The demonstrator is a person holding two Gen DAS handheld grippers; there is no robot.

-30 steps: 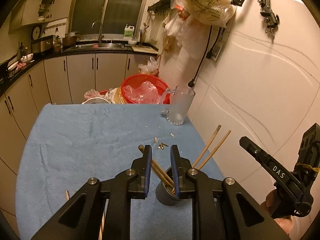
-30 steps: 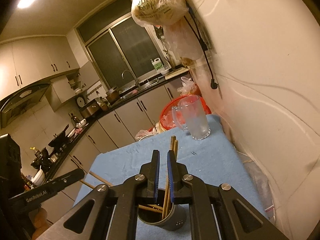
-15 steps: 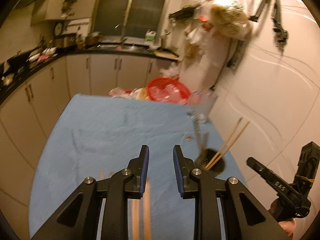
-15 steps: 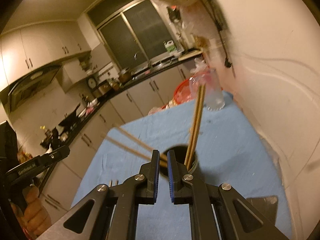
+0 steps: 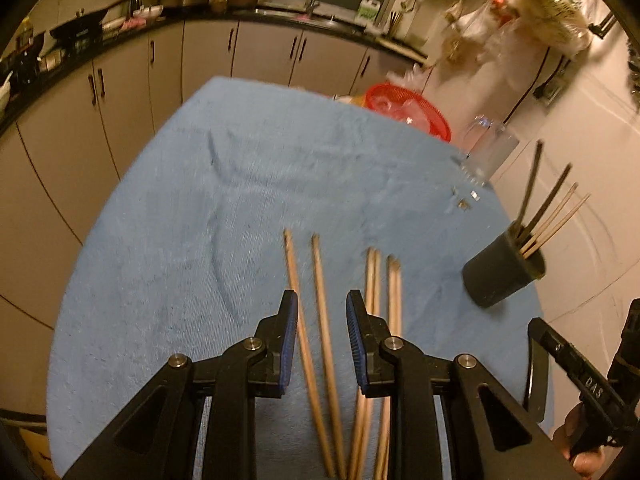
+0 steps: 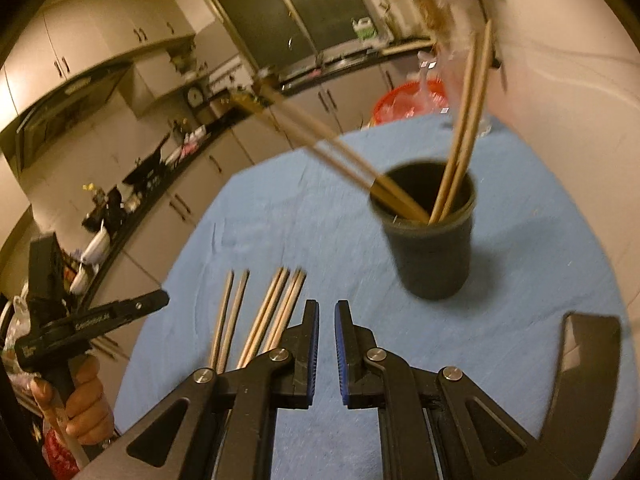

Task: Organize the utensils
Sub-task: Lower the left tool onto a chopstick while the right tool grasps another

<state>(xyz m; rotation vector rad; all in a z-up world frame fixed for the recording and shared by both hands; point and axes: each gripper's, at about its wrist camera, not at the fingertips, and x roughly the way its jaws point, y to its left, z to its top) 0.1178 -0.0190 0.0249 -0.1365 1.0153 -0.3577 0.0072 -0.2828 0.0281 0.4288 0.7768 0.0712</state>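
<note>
Blue cloth [image 5: 208, 208] over a kitchen table, cabinets behind. Loose chopsticks [image 5: 320, 320] low at centre frame: six by the right view, in pairs. Dark cup [image 6: 432, 248] upper right there, four sticks inside. Left gripper [image 5: 322, 312] straddling one pair, pads apart, nothing pinched. Right gripper [image 6: 327, 320] nearly together, empty, beside the rightmost pair. Best centred over both sticks of one pair, lowered to the cloth, closed evenly. One glass mug [image 5: 486, 152], one red basket [image 5: 412, 108].

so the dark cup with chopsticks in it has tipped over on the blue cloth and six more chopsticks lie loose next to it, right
Not quite: the dark cup stands upright on the blue cloth, as the right wrist view shows. The rest holds: it has chopsticks in it, and six loose chopsticks lie beside it.
</note>
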